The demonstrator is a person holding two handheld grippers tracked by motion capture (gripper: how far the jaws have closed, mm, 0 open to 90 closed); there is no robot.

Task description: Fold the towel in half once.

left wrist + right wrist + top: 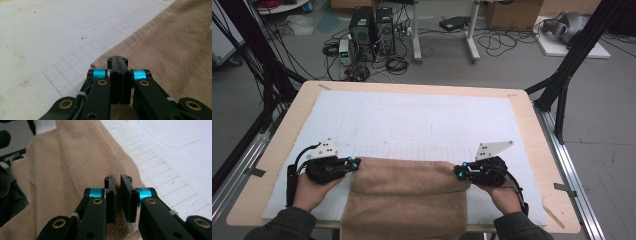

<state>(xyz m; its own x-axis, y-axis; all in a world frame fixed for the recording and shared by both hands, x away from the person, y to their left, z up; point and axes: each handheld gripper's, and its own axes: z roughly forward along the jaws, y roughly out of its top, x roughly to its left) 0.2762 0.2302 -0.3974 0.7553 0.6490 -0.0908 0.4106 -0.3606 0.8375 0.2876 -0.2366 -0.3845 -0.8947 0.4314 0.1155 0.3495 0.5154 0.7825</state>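
1. Cables, computer towers (372,32) and boxes clutter the floor beyond the worktop (522,107), which carries a white mat (422,117) marked with faint grid lines.
2. A tan towel (404,192) lies at the worktop's near edge, its front part hanging over that edge.
3. The left claw (355,164) sits at the towel's far left corner, jaws pressed together; whether cloth is pinched between them I cannot tell.
4. The right claw (458,170) rests over the far right corner, jaws narrowly apart with no cloth between them.
5. Risk: lifting now would likely raise one corner alone, dragging the towel askew or off the near edge.
6. The towel looks thick, soft terry, with a flat woven band near its hem.
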